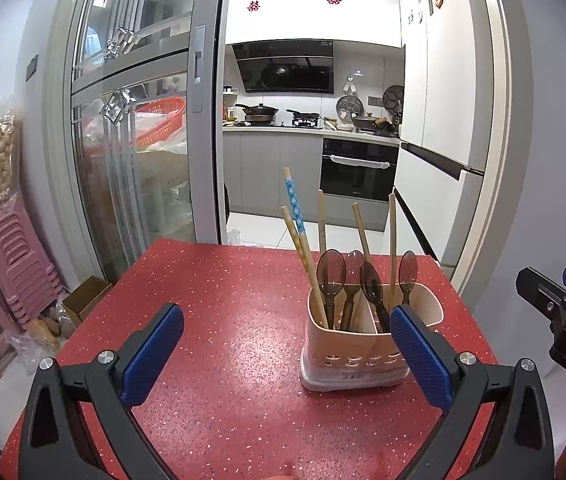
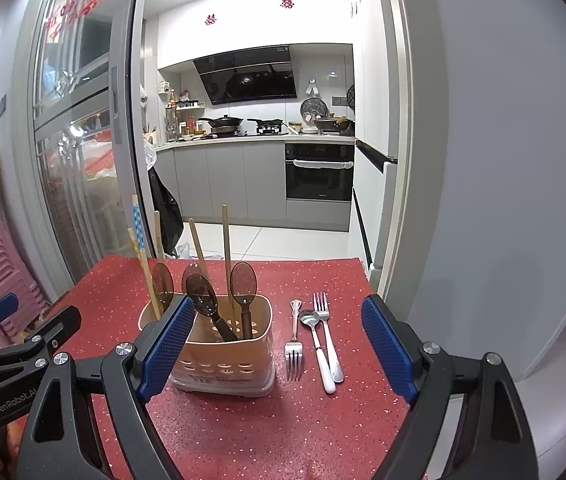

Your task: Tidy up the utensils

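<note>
On the red speckled surface [image 1: 219, 320], seen from the left wrist, a pink caddy [image 1: 353, 364] stands right of centre, holding wooden chopsticks [image 1: 321, 224], one with a blue dotted band, and four brown plastic spoons [image 1: 331, 276] with their bowls upward. The left tool [image 1: 285, 354] hovers low over the near part of the surface with its blue pads spread wide and nothing between them; the right pad overlaps the caddy's near right corner in this view, though contact cannot be judged. At the far right edge, part of the right tool [image 1: 559, 304] shows, off to the side of the caddy.

From the right wrist, the caddy [image 2: 227, 364] sits left of centre on the surface [image 2: 283, 432]. Just right of it, three metal pieces lie side by side, pointing along the near-far line: a fork [image 2: 294, 344] with its tines toward the near side, a spoon with a white handle [image 2: 317, 344], and a second fork [image 2: 329, 336] with its tines toward the far side. The right tool [image 2: 279, 354] is spread wide and holds nothing, framing the caddy's right half and the three pieces. The left tool [image 2: 15, 320] shows at the left edge.
</note>
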